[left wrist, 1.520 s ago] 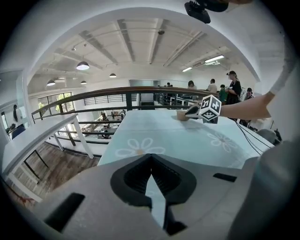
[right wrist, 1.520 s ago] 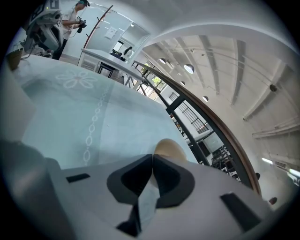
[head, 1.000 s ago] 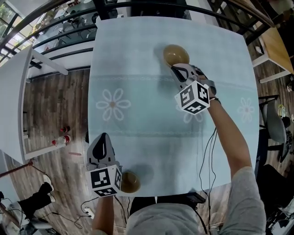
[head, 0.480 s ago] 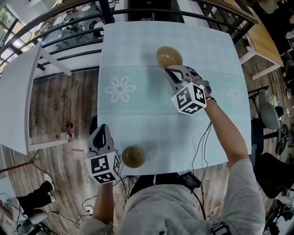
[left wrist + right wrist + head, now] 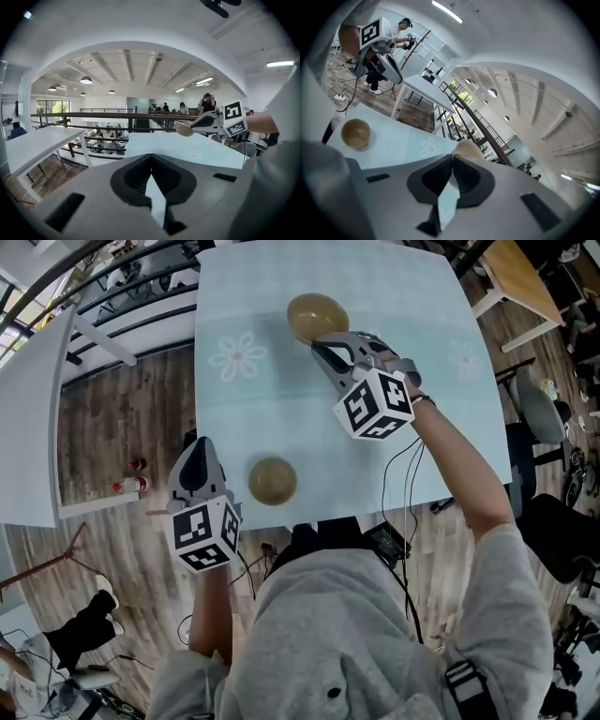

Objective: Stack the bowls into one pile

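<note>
Right gripper (image 5: 323, 348) clamped on rim of far bowl (image 5: 314, 313), held just above table (image 5: 281, 409). Left gripper (image 5: 199, 446) has jaws together and empty, off table edge, apart from near bowl (image 5: 272, 481). Best handling: carry level, centre over near bowl, lower before release. Since a second ago: far bowl lifted and brought nearer, left gripper drawn clear.

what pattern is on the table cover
Pale blue tablecloth with white daisy-like flower prints; it shows best in the head view.
</note>
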`<state>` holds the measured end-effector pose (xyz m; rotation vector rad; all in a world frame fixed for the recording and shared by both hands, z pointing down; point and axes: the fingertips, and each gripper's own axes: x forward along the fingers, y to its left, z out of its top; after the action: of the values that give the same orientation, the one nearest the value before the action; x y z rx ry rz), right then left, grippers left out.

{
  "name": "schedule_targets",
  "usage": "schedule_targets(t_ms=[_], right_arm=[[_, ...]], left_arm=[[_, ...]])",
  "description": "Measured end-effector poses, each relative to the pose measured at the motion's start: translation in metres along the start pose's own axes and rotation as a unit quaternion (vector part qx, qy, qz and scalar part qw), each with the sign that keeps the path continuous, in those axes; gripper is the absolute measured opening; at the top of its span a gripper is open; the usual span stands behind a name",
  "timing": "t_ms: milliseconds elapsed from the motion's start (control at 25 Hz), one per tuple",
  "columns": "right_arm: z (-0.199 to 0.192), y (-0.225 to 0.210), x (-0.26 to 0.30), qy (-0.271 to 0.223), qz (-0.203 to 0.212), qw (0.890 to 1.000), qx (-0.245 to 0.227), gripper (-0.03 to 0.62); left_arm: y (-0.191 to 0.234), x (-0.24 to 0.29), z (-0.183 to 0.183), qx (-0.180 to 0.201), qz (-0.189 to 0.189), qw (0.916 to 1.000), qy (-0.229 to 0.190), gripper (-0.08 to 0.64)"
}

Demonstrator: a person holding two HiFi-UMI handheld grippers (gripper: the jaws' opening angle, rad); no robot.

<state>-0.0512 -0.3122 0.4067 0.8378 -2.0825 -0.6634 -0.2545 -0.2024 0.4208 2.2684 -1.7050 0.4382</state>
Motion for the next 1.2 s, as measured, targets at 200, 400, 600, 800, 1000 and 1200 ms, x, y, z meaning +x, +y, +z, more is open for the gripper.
schedule_targets(t_ms=[200,400,600,800,1000,1200], right_arm=[[0.024,0.032,-0.021,-0.016,0.014,1.0,-0.013,0.032],[0.045,0.057,-0.031,-0.03,0.032,0.999,-0.018,0.032],[0.059,0.108,-0.039,-0.04,0.073,0.996,-0.022,0.032],[0.065,0.186,-0.043,-0.044,0.147,0.988,-0.023,0.032],[0.061,0.256,-0.042,-0.035,0.21,0.976,-0.037,0.032],[0.047,0.297,-0.044,-0.02,0.241,0.97,-0.042,0.032]], left_arm=[[-0.007,-0.019,-0.006,-0.001,-0.006,1.0,-0.004,0.015],[-0.008,-0.032,-0.004,0.001,-0.005,0.9999,-0.013,0.015],[-0.013,-0.042,-0.012,0.002,-0.006,0.9998,-0.016,0.015],[-0.02,-0.048,-0.017,-0.002,-0.009,0.9998,-0.017,0.015],[-0.022,-0.052,-0.023,-0.003,-0.016,0.9998,-0.013,0.015],[-0.023,-0.056,-0.029,-0.003,-0.015,0.9998,-0.01,0.015]])
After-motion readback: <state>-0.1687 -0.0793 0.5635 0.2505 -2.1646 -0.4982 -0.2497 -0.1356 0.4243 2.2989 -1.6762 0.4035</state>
